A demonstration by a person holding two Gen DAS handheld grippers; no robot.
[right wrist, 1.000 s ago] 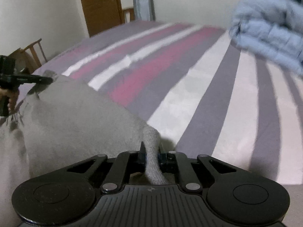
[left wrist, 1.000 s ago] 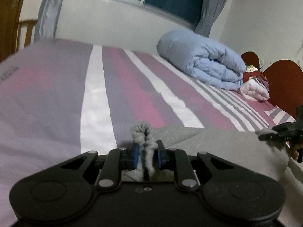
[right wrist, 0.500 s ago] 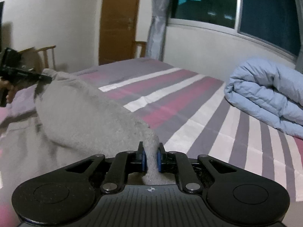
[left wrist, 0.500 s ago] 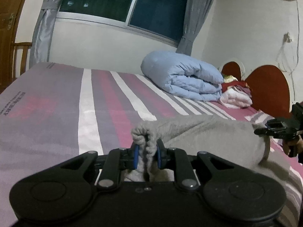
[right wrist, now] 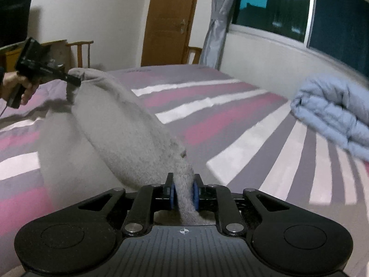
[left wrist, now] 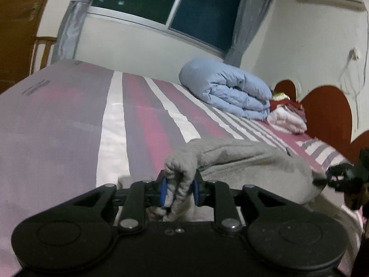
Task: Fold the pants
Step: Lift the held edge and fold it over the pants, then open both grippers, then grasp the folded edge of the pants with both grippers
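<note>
Grey fleece pants (left wrist: pixel 249 161) hang stretched between my two grippers above a striped bed (left wrist: pixel 69 124). My left gripper (left wrist: pixel 178 190) is shut on a bunched corner of the pants. My right gripper (right wrist: pixel 183 191) is shut on the other corner of the pants (right wrist: pixel 120 124). In the right wrist view the left gripper (right wrist: pixel 73 80) shows at the far left, held in a hand, with the cloth sloping down from it. In the left wrist view the right gripper (left wrist: pixel 322 180) shows at the right edge. The lower part of the pants rests on the bed.
A rolled light blue duvet (left wrist: pixel 228 90) and a pile of pink and red cloth (left wrist: pixel 286 117) lie at the head of the bed by a red headboard (left wrist: pixel 327 113). A wooden door (right wrist: pixel 170 20), wooden chairs (right wrist: pixel 80 53) and a curtained window (left wrist: pixel 166 7) stand beyond the bed.
Both grippers have lifted the held edge of the pants up off the bed. The cloth now hangs raised between them, and the views have tilted up toward the window and door.
</note>
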